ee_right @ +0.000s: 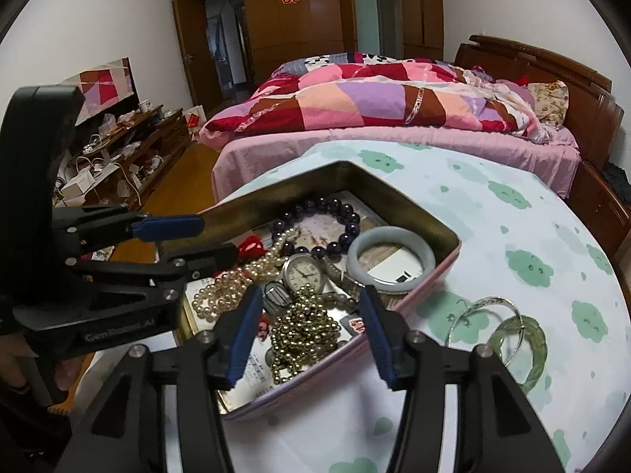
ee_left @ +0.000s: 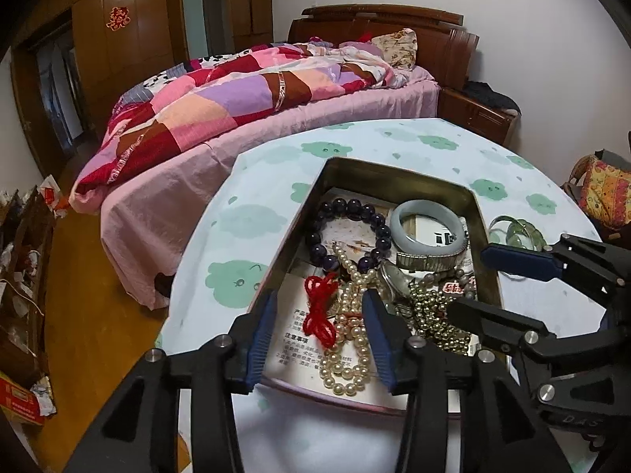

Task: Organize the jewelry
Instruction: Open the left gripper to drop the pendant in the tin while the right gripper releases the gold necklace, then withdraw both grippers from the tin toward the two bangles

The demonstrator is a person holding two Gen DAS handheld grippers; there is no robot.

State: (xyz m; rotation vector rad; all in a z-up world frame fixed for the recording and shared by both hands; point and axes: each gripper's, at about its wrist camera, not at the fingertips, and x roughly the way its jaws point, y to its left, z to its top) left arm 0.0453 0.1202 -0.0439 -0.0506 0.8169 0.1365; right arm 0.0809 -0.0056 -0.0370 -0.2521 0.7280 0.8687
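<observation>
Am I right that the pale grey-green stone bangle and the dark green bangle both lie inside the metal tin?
Not quite. The pale grey-green stone bangle lies inside the metal tin, but the dark green bangle lies outside it on the cloud-print cloth, as the right wrist view shows.

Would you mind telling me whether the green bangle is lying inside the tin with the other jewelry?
No, the green bangle lies on the tablecloth outside the tin.

Partly hidden behind the right gripper (ee_left: pixel 512 276): green bangle (ee_left: pixel 524 232) on the table. Buried under pearl necklace (ee_left: pixel 351 339): printed leaflet (ee_left: pixel 299 339), text too small to read. Cut off at left edge: hand (ee_right: pixel 15 370) gripping the handle.
</observation>
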